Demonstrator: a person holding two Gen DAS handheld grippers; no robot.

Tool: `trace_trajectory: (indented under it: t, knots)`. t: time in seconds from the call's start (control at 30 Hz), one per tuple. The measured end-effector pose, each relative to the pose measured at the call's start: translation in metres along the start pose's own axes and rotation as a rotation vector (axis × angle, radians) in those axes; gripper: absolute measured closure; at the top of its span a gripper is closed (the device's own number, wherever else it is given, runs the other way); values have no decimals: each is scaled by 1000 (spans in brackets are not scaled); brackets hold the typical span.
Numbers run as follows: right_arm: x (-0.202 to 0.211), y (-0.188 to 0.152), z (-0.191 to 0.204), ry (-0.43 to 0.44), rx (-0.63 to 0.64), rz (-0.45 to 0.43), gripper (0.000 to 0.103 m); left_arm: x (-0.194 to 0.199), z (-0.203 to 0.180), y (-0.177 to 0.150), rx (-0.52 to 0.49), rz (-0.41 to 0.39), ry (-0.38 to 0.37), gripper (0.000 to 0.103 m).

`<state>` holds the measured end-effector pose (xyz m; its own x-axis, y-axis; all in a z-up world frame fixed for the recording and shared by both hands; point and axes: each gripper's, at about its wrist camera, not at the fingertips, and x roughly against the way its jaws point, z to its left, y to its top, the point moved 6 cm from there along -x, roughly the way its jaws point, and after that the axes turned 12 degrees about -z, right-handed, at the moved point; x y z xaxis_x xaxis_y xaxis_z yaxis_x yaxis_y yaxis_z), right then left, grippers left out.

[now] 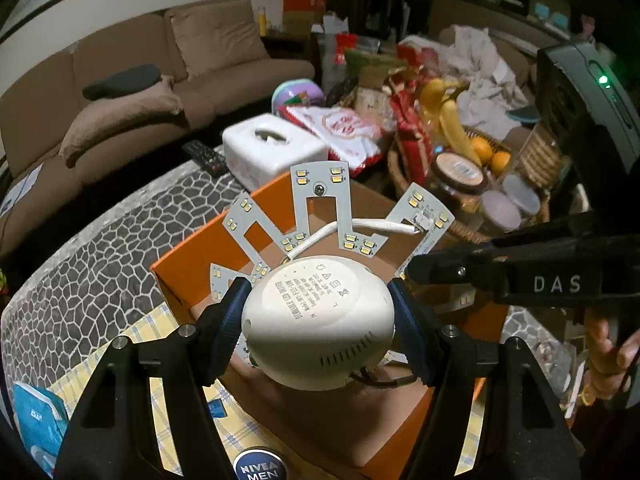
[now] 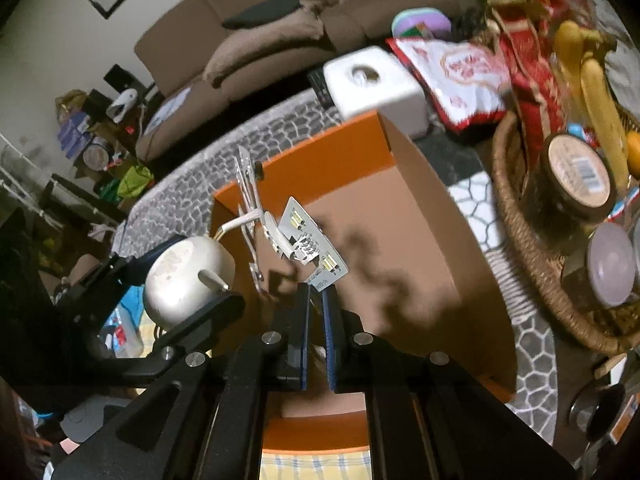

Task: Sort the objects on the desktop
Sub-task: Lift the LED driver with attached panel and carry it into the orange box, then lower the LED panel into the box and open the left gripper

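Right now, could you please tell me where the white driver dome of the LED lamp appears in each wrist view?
Left wrist: the dome sits low in the centre, clamped between the left gripper fingers.
Right wrist: the dome sits left of centre, beside the right gripper.
Shared landmark: the orange box lies beneath it.

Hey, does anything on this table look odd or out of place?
Yes. A bare LED lamp module with its white driver, a ceiling-light part, is held over the orange box, among snacks and bananas. Nothing looks spilled or broken.
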<state>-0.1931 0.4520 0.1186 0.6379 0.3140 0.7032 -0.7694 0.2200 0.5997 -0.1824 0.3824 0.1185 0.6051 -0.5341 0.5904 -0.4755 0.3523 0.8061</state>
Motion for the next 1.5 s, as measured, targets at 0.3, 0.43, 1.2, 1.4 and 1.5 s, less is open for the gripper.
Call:
trace_trajectory:
  t: [0.3,0.43,1.2,1.4,1.5]
  knots:
    - [-29,-8,-27,-92,22,67,96,-39,-11,-18,-22,66,-11,36]
    - [-46,-14,-35,-136,41,110,93,-58,-15,-26,-43,103,-12,36]
    - [-31,-16,-60,-164,-23,110,75,-115,-11,-68,8,385,58,23]
    - [-27,-17,-54,-175,-18,105,74,-85,1,-52,58,338,49,19]
    - [-24,-16,-48,-190,0,99,73,-66,12,-42,91,300,52,12]
